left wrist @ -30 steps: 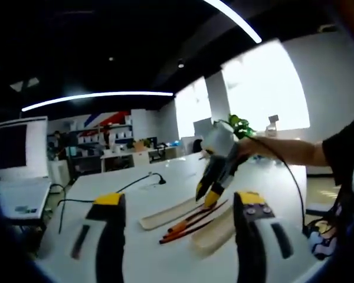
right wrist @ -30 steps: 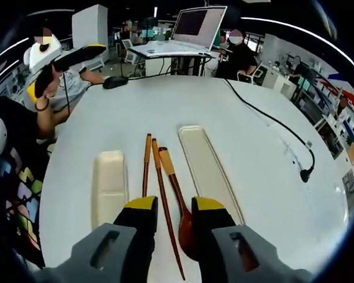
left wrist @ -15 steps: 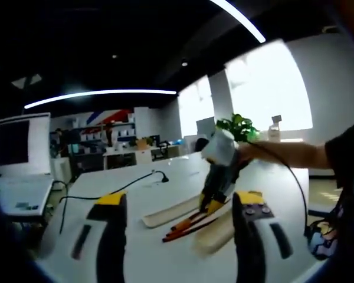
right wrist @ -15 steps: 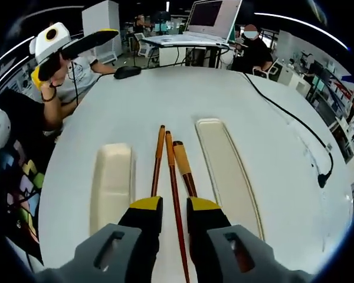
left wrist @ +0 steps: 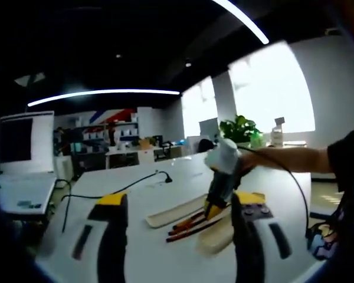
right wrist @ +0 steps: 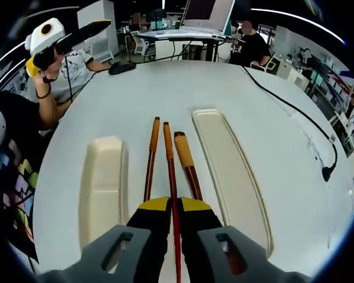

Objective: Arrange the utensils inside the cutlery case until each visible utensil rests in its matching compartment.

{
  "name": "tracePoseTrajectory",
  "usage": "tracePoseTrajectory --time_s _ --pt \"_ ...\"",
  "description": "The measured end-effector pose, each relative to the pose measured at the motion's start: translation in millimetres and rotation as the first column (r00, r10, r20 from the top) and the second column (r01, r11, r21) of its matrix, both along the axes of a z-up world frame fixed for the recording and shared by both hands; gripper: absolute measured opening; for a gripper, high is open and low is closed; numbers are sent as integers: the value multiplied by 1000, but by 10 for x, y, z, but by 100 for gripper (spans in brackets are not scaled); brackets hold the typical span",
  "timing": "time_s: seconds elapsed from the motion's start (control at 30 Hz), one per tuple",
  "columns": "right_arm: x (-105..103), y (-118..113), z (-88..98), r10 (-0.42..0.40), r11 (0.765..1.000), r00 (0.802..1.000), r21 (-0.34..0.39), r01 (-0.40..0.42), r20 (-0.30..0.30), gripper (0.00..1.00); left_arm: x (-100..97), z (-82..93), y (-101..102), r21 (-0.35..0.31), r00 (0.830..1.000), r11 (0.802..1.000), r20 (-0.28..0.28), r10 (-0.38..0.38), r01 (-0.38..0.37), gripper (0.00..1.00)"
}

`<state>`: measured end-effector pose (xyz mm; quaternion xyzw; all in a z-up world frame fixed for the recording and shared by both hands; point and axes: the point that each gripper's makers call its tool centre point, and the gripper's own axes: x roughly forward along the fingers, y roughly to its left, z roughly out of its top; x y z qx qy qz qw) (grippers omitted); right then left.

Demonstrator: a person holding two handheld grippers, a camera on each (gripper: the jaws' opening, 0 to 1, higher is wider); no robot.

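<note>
Utensils not yet cased, one chopstick pinched.

Right tongs (right wrist: 173, 206) clamp the middle chopstick (right wrist: 170, 159) at mid-worktop (right wrist: 271, 118); left tongs (left wrist: 180, 236) hang open, holding nothing. Second chopstick (right wrist: 151, 156) and spoon (right wrist: 186, 162) lie loose between long tray (right wrist: 233, 171) and short tray (right wrist: 103, 183); both trays look empty, so all sorting remains.
</note>
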<state>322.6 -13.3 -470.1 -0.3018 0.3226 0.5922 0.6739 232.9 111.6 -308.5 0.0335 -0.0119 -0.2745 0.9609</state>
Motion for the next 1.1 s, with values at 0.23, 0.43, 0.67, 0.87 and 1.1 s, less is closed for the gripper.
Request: tracePoseTrajectory --time_s 0.23,0.43,0.67,0.87,1.1 --pt "-9 17 14 2 1000 1000 2 -2 -12 3 7 5 48 -7 1000 1000 0 17 -17 75" --pt "-19 -8 95 3 1000 1000 14 -3 -9 3 28 -4 56 -11 1000 1000 -6 18 -18 74" --pt "-9 -69 343 -30 999 1000 31 30 3 3 89 -59 107 32 999 998 -5 47 -47 75" --pt "-100 -119 594 -13 999 998 46 10 61 3 105 -70 128 23 999 999 -14 47 -47 74" --pt "-253 -177 761 -11 999 995 54 6 97 3 151 -103 211 20 997 997 -30 69 -68 74"
